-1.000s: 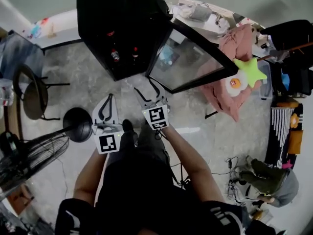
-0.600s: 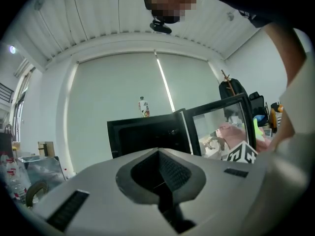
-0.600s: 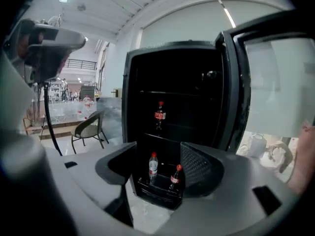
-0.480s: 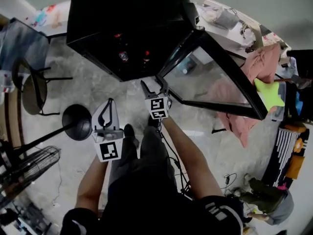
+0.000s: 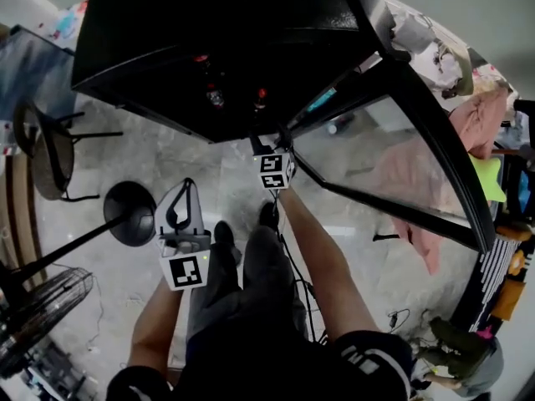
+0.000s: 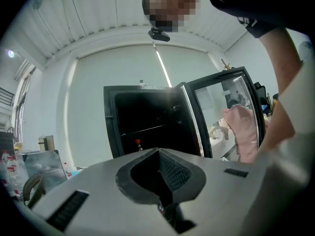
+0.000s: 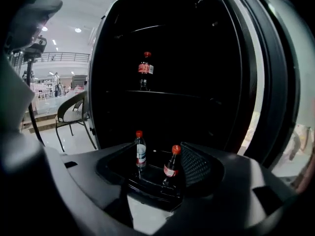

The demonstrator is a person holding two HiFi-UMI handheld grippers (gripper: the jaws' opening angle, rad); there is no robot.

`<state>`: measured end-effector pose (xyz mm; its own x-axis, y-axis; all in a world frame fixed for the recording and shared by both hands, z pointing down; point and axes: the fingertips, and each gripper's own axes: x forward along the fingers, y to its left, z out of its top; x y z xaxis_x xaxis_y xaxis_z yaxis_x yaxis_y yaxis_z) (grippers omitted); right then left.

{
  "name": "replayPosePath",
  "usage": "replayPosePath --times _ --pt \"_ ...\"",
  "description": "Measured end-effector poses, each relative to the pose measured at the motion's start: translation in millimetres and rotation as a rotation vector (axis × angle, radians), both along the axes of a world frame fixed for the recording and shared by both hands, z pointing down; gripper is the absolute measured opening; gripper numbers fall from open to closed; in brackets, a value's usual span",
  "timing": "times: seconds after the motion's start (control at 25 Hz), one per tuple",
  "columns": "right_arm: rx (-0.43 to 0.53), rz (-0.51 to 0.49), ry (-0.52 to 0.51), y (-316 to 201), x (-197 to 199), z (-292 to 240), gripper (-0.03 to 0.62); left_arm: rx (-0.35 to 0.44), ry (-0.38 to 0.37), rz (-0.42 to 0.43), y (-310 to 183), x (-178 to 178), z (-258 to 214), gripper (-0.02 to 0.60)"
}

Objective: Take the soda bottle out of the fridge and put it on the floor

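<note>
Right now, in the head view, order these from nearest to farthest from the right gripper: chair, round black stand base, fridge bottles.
From the right gripper:
1. fridge bottles, just ahead, inside the open fridge.
2. round black stand base, lower down, off to the left.
3. chair, farther left still.

Fridge (image 5: 167, 23): top cut off by head view's upper edge; interior nearly black, shelves hard to trace. Bottles inside show there only as red caps (image 5: 201, 58); bodies lost in dark. Right gripper (image 5: 269, 143): jaw tips merge with dark fridge mouth.

Left gripper view: fridge base hidden behind left gripper (image 6: 158, 154); red-capped bottle (image 6: 138, 144) too small to identify; person's arm (image 6: 290, 112) covers right side.

Right gripper view: print on shelf bottle (image 7: 144, 70), clear bottle (image 7: 141, 150), dark bottle (image 7: 170, 167) unreadable.

Floor fan (image 5: 38, 324), person on floor (image 5: 464, 362): cut by picture edges.
</note>
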<state>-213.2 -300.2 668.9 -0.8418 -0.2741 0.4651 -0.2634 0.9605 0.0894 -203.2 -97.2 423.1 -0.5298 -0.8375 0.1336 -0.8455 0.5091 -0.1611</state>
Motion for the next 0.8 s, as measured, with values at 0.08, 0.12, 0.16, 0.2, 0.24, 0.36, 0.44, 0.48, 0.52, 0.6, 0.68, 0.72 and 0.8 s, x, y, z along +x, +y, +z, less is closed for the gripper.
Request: replayPosePath --times 0.08,0.12,0.16,0.2,0.24,0.36,0.44,0.48,0.52,0.6,0.68,0.72,0.8 --pt "-0.001 0.002 -0.006 -1 -12 15 0.293 0.0 0.004 -0.002 1 -10 14 0.023" --pt "-0.003 0.005 -0.011 -2 -16 21 0.293 -0.003 0.004 -0.001 1 -14 21 0.023" --pt "-0.004 0.008 -0.015 -3 -19 27 0.292 -0.006 0.006 -0.001 0 -17 27 0.023" --pt "-0.003 0.01 -0.018 -5 -23 32 0.291 -0.008 0.01 -0.003 -2 -20 33 0.023" --pt "-0.002 0.011 -0.019 -7 -26 37 0.291 -0.011 0.015 -0.004 -3 -21 39 0.023" --pt "0.003 0.011 -0.014 -13 -32 57 0.291 -0.024 0.016 0.003 -7 -22 54 0.023" --pt "0.012 0.01 -0.019 -17 -38 72 0.291 -0.027 0.016 0.006 -9 -25 66 0.023" --pt "0.018 0.01 -0.022 -20 -42 79 0.291 -0.028 0.016 0.006 -9 -26 72 0.023" --pt "0.025 0.013 -0.026 -23 -44 87 0.291 -0.026 0.015 0.006 -10 -28 77 0.023" --pt "0.032 0.033 -0.035 -31 -47 100 0.291 -0.027 0.013 0.009 -10 -30 90 0.023" --pt "0.033 0.054 -0.047 -37 -50 112 0.291 -0.033 0.017 0.01 -10 -32 105 0.023" --pt "0.034 0.06 -0.052 -39 -52 118 0.291 -0.031 0.019 0.01 -10 -33 112 0.023" --pt "0.038 0.065 -0.06 -41 -57 129 0.293 -0.023 0.016 0.012 -11 -32 123 0.023"
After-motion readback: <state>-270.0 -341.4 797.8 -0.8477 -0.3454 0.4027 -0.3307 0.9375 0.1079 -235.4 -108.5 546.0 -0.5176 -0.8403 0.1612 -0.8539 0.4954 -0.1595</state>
